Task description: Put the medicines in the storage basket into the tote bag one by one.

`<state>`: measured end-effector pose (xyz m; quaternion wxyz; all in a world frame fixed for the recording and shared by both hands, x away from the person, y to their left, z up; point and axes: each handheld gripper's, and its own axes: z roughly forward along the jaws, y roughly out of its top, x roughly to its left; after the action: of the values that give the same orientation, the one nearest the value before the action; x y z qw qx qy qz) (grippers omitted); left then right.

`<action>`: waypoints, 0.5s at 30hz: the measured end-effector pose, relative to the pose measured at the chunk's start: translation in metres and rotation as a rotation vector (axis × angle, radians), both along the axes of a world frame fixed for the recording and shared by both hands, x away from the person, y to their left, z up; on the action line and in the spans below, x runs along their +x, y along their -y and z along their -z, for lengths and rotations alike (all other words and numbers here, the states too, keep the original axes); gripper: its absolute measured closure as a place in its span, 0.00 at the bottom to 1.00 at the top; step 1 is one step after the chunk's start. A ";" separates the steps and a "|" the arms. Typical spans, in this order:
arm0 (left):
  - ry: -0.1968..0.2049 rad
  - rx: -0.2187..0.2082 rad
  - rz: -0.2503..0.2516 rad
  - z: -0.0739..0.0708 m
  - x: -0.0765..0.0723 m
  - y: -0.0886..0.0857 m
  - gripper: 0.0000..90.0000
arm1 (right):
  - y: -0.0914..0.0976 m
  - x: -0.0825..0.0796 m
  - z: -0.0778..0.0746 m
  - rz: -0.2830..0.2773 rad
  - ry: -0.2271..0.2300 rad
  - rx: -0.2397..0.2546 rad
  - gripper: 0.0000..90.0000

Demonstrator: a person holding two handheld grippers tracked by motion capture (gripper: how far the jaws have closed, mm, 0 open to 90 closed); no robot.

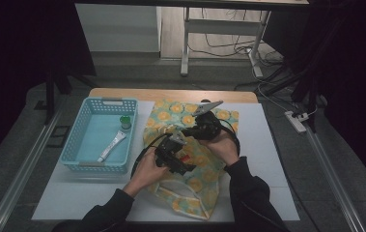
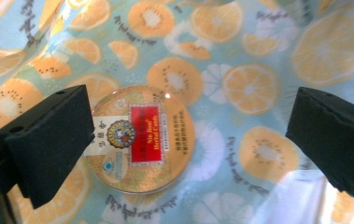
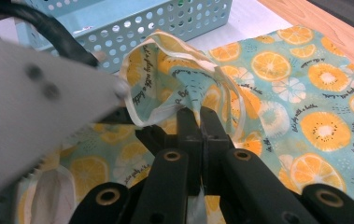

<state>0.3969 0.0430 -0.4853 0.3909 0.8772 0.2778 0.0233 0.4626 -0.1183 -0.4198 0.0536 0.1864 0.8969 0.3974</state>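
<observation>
The round tin (image 2: 139, 138) lies inside the fruit-print bag (image 1: 190, 159); left tongs (image 2: 184, 140) gape empty, right tongs (image 3: 201, 122) pinch its rim. Basket (image 1: 74, 145) items remain.

A: Bag (image 3: 277, 88) – woven cloth, matt, citrus print. Round tin (image 2: 142, 140) inside – glossy lid, gold sheen, paper-look label.
B: Basket (image 1: 86, 159) – perforated plastic, smooth. Jaw pads in the left gripper view – black foam, matt, slightly rough

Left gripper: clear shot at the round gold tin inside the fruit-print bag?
Probably yes. The round gold tin lies flat on the fruit-print bag lining, between the left gripper's open jaws, nothing covering it.
</observation>
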 end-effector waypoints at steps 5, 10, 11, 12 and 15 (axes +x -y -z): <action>-0.019 -0.034 0.020 -0.007 -0.006 -0.008 0.00 | 0.000 0.000 0.000 0.000 -0.002 -0.004 1.00; -0.017 -0.068 0.026 -0.013 -0.011 -0.016 0.00 | -0.001 -0.001 0.001 0.000 -0.001 -0.006 1.00; -0.018 -0.072 0.028 -0.014 -0.012 -0.017 0.00 | -0.001 -0.001 0.001 -0.001 -0.001 -0.006 1.00; -0.015 -0.073 0.028 -0.016 -0.013 -0.019 0.00 | -0.001 -0.001 0.001 -0.001 -0.001 -0.007 1.00; -0.012 -0.081 0.033 -0.020 -0.016 -0.024 0.00 | -0.001 -0.001 0.001 -0.005 0.003 -0.009 1.00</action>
<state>0.3811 0.0672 -0.4656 0.4247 0.8653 0.2664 0.0003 0.4618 -0.1176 -0.4210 0.0549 0.1835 0.8990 0.3938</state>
